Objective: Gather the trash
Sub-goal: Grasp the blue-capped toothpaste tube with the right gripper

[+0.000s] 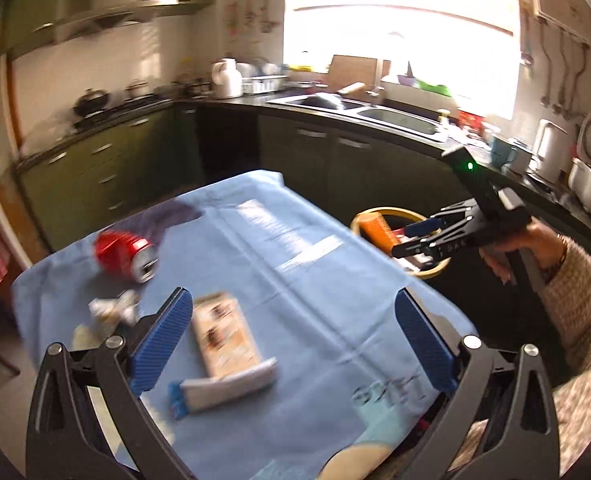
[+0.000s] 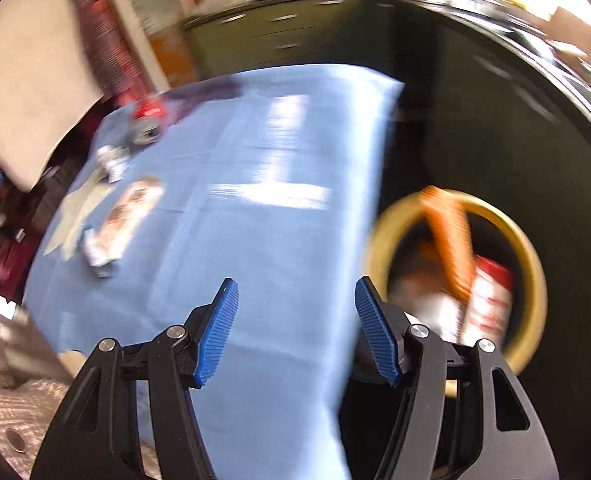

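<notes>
Green kitchen cabinets and a dark counter with a sink (image 1: 399, 118) run behind a table under a blue cloth (image 1: 315, 264), with bright window light above. On the cloth's left side lie the trash items: a red can (image 1: 125, 255) on its side, a crumpled white wrapper (image 1: 113, 309) just below it, a flat printed packet (image 1: 225, 334), and a white tube (image 1: 227, 390) with a blue cap touching the packet's near end. Off the cloth's right edge sits a yellow-rimmed bin (image 2: 531, 264) that holds an orange packet (image 2: 449, 240) and a red-and-white box (image 2: 491, 300). The left gripper (image 1: 291, 340) hangs over the near part of the cloth with its blue pads spread wide and nothing between them; the packet and tube lie beneath its left pad. The right gripper (image 2: 297, 330), held in a hand (image 1: 523, 248) with a knitted sleeve, is over the cloth's right edge beside the bin, jaws partly apart and empty. Motion blur smears the right wrist view.
</notes>
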{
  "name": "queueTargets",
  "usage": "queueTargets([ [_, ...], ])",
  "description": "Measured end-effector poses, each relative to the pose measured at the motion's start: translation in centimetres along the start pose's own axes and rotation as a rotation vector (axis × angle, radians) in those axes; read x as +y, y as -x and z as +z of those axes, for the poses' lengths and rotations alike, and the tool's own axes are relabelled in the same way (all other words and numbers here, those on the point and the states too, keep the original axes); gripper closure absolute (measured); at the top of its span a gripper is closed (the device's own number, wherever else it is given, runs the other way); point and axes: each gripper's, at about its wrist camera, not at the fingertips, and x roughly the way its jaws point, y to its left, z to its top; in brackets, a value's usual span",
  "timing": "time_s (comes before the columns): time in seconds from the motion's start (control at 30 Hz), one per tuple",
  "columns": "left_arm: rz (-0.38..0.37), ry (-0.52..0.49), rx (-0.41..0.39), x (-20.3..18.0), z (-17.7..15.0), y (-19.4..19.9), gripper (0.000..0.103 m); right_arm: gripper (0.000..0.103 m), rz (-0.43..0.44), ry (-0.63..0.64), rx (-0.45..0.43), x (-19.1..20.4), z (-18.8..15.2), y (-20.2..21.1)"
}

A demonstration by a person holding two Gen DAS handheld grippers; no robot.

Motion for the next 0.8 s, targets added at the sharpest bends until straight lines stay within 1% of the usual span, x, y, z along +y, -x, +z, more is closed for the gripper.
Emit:
queueTargets([
  [0.1,0.102,0.051,0.008,2.8,-2.7,2.2,0.007,0.042,0.081,0.080,0.046,4.8,3.0,-2.9],
  [0.2,0.198,0.064,0.006,4.9,-4.1,3.7,0.007,0.042,0.192,0.090,0.112,8.9,5.4,-6.0],
  [0.27,0.237,0.077,-0.004,6.0,-4.8,4.4,0.007,0.042,0.229,0.122,0.167,12.4,6.5,-8.2],
  [0.33,0.247,0.096,-0.014,7.1,-5.0,5.1,0.006,0.042,0.240,0.157,0.214,14.8,6.9,-9.7],
  [0.4,0.246,0.112,-0.025,7.8,-5.2,5.6,0.007,0.045,0.234,0.218,0.255,17.4,7.0,-10.8],
  [0.43,0.247,0.115,-0.028,7.9,-5.3,5.7,0.007,0.046,0.229,0.248,0.268,18.5,6.9,-11.0],
  [0.5,0.246,0.120,-0.029,8.2,-5.5,5.9,0.006,0.047,0.264,0.310,0.285,20.3,6.7,-10.8],
  [0.57,0.243,0.125,-0.029,8.3,-5.7,5.9,0.006,0.047,0.272,0.366,0.297,21.5,6.3,-10.6],
  [0.6,0.240,0.129,-0.029,8.4,-5.8,6.0,0.007,0.047,0.264,0.419,0.314,22.5,5.8,-10.7],
  [0.67,0.238,0.138,-0.027,8.7,-6.1,6.0,0.007,0.050,0.238,0.475,0.329,23.3,4.8,-10.8],
  [0.77,0.234,0.148,-0.030,9.1,-6.5,6.2,0.007,0.058,0.181,0.565,0.350,24.4,3.4,-11.4],
  [0.8,0.234,0.150,-0.031,9.1,-6.6,6.2,0.007,0.058,0.165,0.584,0.361,24.7,3.0,-11.7],
])
